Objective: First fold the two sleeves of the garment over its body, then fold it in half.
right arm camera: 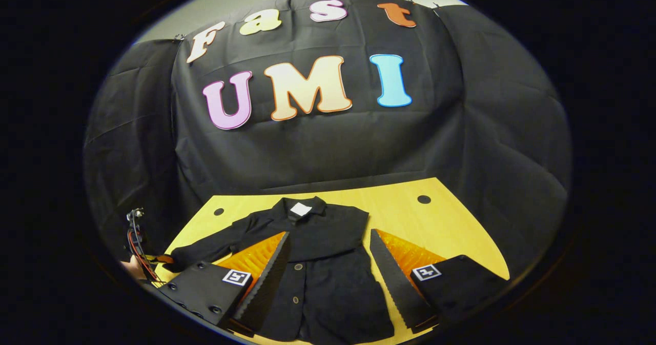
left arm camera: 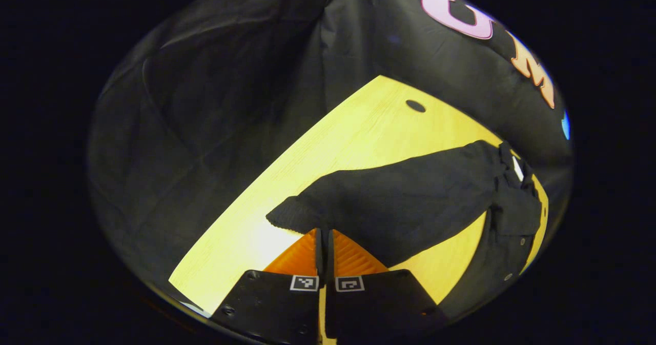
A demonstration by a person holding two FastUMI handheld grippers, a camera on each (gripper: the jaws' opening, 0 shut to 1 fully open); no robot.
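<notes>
A black button-front coat [right arm camera: 328, 288] lies flat on the yellow table [right arm camera: 441, 222], collar and white label [right arm camera: 300, 209] at the far side. One sleeve lies folded across its chest. The other sleeve [left arm camera: 400, 201] stretches out to the side. My left gripper [left arm camera: 324, 232] is shut on that sleeve's lower edge beside the cuff [left arm camera: 287, 214]. In the right gripper view the left gripper [right arm camera: 163, 258] shows at the table's left edge, a hand behind it. My right gripper [right arm camera: 328, 235] hovers open over the coat's middle with nothing between its fingers.
The table has round holes [right arm camera: 424, 199] near its far corners. Black cloth walls stand close behind and beside it. Bare tabletop [left arm camera: 359, 129] lies beyond the outstretched sleeve and to the coat's right [right arm camera: 461, 242].
</notes>
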